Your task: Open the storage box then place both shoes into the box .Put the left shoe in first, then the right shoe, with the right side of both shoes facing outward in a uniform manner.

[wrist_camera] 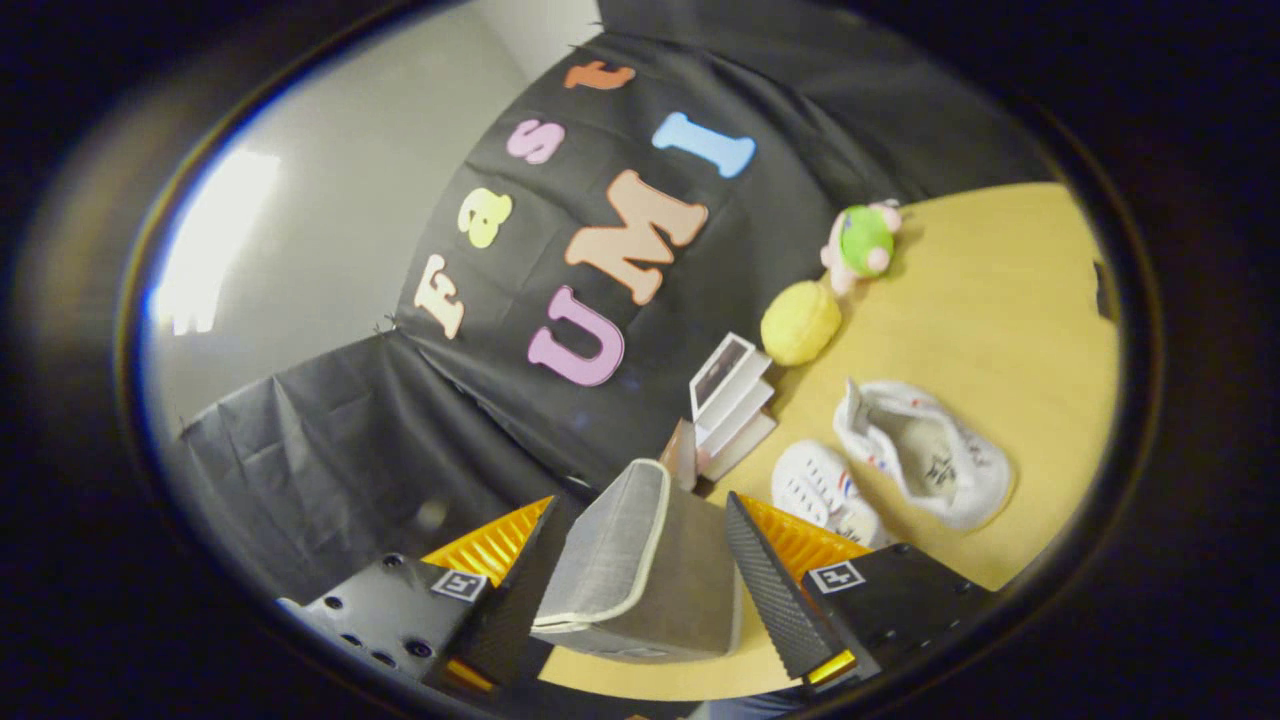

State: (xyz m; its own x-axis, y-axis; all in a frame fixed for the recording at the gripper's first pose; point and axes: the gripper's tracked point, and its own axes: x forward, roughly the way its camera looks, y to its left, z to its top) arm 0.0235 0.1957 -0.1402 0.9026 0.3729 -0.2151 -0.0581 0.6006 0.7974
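A grey fabric storage box (640, 570) with white trim sits between my fingers, its lighter trimmed lid face turned toward one finger and a darker side toward the other. My gripper (640, 500) is closed against it, with a finger pressing on each side. Two white shoes lie on the wooden table (1010, 300) beyond the box. The nearer shoe (822, 490) is just past one fingertip. The farther shoe (925, 455) shows its opening toward me.
A small stack of books (730, 400) stands just behind the box, against the black cloth wall. A yellow plush ball (800, 322) and a green-and-pink toy (862, 243) sit farther along the wall. Bare tabletop stretches past the shoes.
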